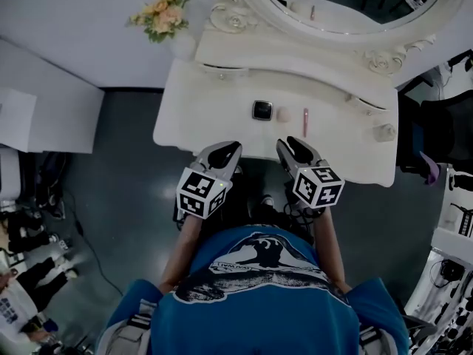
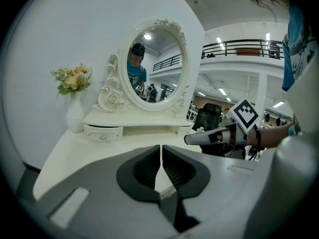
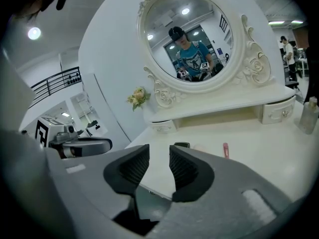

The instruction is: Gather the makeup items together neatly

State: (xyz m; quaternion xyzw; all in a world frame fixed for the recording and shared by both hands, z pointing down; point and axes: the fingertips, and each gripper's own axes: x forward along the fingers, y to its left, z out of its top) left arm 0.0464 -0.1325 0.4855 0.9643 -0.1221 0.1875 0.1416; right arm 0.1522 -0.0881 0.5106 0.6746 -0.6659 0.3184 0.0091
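The left gripper (image 2: 161, 153) is closed and the right gripper (image 3: 158, 154) half open, both empty. A hard nudge could roll the thin pink stick (image 1: 305, 121) off the white table (image 1: 192, 117).

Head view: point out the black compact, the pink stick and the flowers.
black compact (image 1: 262, 110), head view, centre of its lid.
pink stick (image 1: 305, 122), head view, middle of its length.
flowers (image 1: 159, 13), head view, middle of the bunch.
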